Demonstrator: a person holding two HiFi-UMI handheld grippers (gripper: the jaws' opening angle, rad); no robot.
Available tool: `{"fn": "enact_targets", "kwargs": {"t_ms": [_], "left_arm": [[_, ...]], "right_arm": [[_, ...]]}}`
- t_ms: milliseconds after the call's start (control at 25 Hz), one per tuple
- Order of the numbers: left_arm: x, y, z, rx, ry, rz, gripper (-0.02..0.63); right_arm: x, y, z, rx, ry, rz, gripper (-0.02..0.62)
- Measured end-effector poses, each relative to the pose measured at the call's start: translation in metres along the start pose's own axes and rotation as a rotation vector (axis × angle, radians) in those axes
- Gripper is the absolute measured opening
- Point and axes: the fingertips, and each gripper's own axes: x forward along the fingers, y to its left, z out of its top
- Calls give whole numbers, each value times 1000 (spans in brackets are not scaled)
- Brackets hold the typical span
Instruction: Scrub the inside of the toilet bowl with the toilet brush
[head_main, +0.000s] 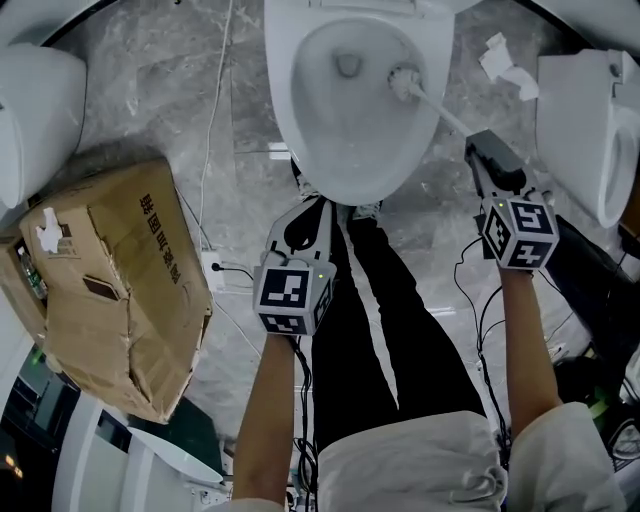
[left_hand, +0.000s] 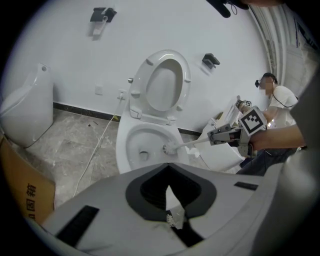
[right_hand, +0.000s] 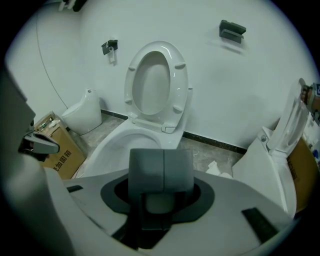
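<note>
Seen from above, a white toilet bowl (head_main: 285, 95) sits at the top centre of a grey marble floor (head_main: 240, 120). The person stands in front of it with a hand-held gripper in each hand.

The right hand-held gripper (head_main: 482, 152) is clamped on the handle of the toilet brush (head_main: 438, 107). In its own view, its two grey jaws (right_hand: 161, 172) are pressed together over the handle. The brush's long axis runs diagonally in the head view, from the gripper at lower right up and left over the rim. Its bristle head points into the bowl and lies against the right inner wall, just beside the drain hole. In the left gripper view the brush (left_hand: 172, 147) slopes down from right to left into the bowl, under the raised seat (left_hand: 162, 85).

The left hand-held gripper (head_main: 318, 208) hovers in front of the bowl's near rim. Its jaws are drawn together and hold nothing, and a tiny white scrap clings near the tips (left_hand: 171, 200).

A battered cardboard box (head_main: 110, 270) stands on the floor to the left. Crumpled paper (head_main: 505, 65) lies to the right of the bowl.
</note>
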Motion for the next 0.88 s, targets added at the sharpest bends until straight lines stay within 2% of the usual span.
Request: {"fn": "enact_targets", "kwargs": {"t_ms": [240, 880], "left_arm": [[9, -12, 9, 34, -2, -24, 21], [24, -25, 20, 8, 6, -48, 21]], "right_arm": [[-11, 3, -18, 61, 5, 23, 179], [-49, 35, -63, 110, 71, 57, 181]]}}
